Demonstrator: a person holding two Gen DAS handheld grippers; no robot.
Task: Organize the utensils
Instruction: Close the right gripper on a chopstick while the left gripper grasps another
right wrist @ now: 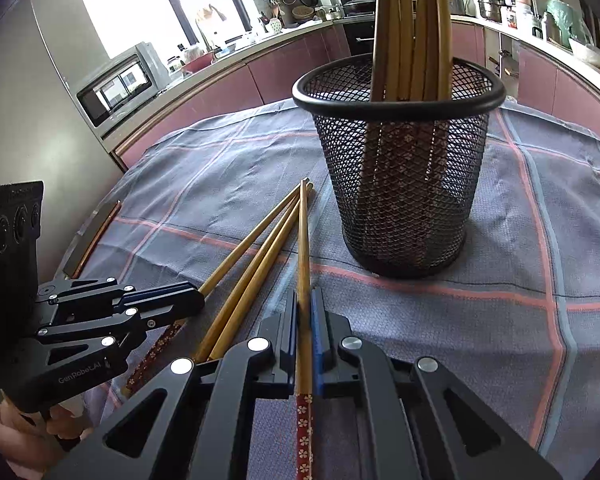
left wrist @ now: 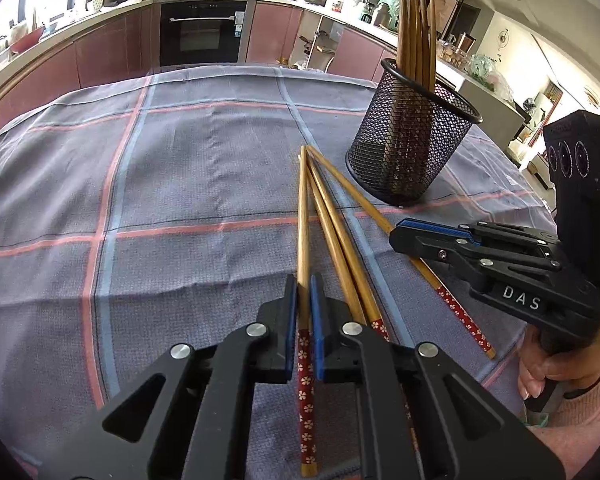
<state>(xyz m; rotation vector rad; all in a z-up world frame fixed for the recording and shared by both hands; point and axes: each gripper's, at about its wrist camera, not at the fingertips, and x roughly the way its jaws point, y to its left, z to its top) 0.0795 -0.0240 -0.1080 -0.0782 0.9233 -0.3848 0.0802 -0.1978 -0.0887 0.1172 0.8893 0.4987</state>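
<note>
Bamboo chopsticks (left wrist: 332, 232) mid-table, four loose; left gripper (left wrist: 304, 320), right gripper (right wrist: 305, 332) each clamped one. Next, likely: lift into mesh cup (right wrist: 400, 184).

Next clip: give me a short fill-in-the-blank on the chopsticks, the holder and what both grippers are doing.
1. The black mesh holder stands ____ on the checked cloth.
2. ____ loose chopsticks lie on the cloth.
3. The left gripper is shut on ____ chopstick.
4. The right gripper is ____ on a chopstick.

Missing words: upright; four; one; shut
</note>
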